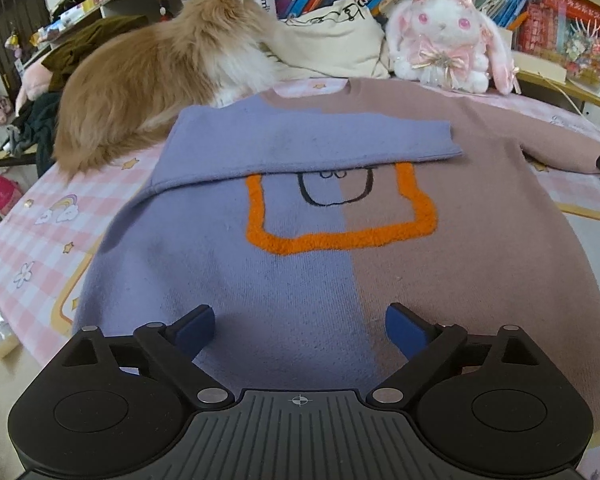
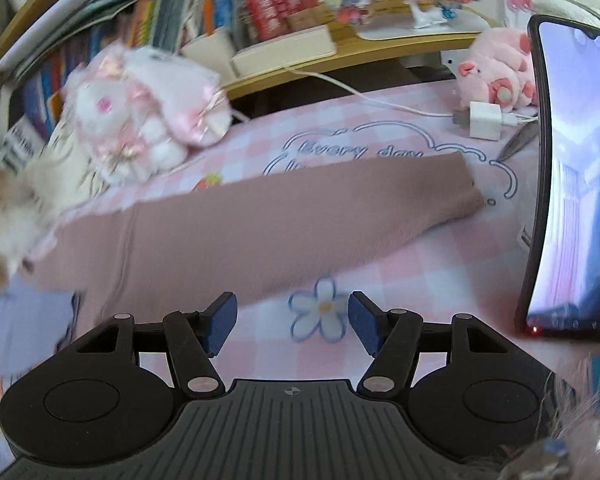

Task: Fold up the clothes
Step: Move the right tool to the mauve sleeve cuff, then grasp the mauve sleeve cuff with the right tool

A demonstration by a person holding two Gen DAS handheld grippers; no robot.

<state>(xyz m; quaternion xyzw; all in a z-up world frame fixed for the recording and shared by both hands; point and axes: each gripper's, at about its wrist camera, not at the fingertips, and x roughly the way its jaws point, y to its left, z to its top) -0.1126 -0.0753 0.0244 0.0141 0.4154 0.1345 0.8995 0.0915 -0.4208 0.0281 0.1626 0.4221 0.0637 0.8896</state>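
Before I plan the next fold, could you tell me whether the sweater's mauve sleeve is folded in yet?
Not yet: the mauve sleeve lies spread flat across the bedsheet.

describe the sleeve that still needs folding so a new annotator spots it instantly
On the pink checked bedspread lies a two-tone sweater. Its brown sleeve stretches flat toward the phone, cuff by the cloud print. Unlike the purple sleeve, already folded across the chest, it lies straight out.

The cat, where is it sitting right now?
In the left wrist view the cat sits at the upper left on the pink checked bedspread, beside the sweater's folded purple sleeve, facing the cream tote bag.
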